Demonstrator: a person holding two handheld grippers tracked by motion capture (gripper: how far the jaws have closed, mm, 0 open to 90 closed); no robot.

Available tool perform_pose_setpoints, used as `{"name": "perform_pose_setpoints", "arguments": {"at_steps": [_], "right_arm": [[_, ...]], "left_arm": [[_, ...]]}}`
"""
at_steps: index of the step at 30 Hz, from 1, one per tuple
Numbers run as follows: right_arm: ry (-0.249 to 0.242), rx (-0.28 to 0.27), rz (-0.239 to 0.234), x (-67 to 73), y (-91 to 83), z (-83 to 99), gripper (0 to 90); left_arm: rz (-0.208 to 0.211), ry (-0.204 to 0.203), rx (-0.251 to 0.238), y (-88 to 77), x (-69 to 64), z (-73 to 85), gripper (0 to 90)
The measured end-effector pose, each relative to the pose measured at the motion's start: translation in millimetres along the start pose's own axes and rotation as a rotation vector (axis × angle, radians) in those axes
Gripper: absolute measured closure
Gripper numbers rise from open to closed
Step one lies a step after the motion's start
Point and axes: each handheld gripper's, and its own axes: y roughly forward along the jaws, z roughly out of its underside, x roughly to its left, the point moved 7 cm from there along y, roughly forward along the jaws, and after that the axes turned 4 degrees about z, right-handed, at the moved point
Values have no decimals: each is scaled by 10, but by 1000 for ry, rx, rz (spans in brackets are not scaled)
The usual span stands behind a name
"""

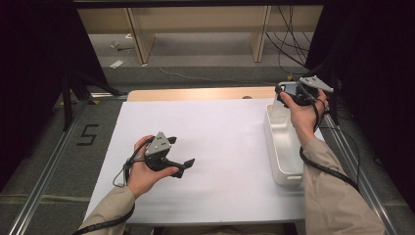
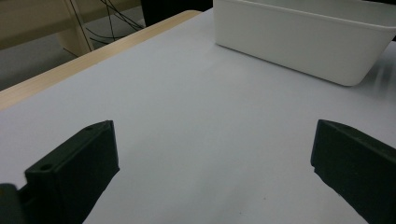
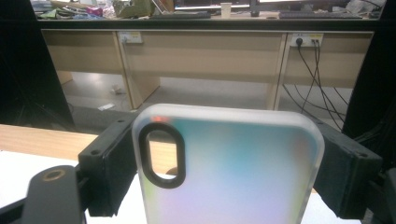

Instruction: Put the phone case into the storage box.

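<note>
One phone case (image 3: 229, 168) | clamped between right tool (image 3: 229, 163) jaws | above bin (image 1: 284, 147)

Left hand-held gripper (image 1: 188, 164): lying low and level in the left hand (image 1: 144, 171), its 2 jaws standing wide apart. Right hand-held gripper (image 1: 284, 95): being held raised, forearm extended, jaws clamping inward.

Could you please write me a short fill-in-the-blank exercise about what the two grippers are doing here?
1. The right gripper is shut on a translucent phone ____.
2. The left gripper has its jaws ____ with nothing between them.
3. The white plastic bin stands on the person's ____ side of the white table.

Missing words: case; open; right
</note>
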Motion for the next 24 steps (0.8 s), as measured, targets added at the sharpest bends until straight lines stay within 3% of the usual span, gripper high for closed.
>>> {"name": "perform_pose_setpoints", "arguments": {"at_steps": [24], "right_arm": [[-17,17,2,34,59,50,184]], "left_arm": [[0,0,-1,0,0,-1,3]]}}
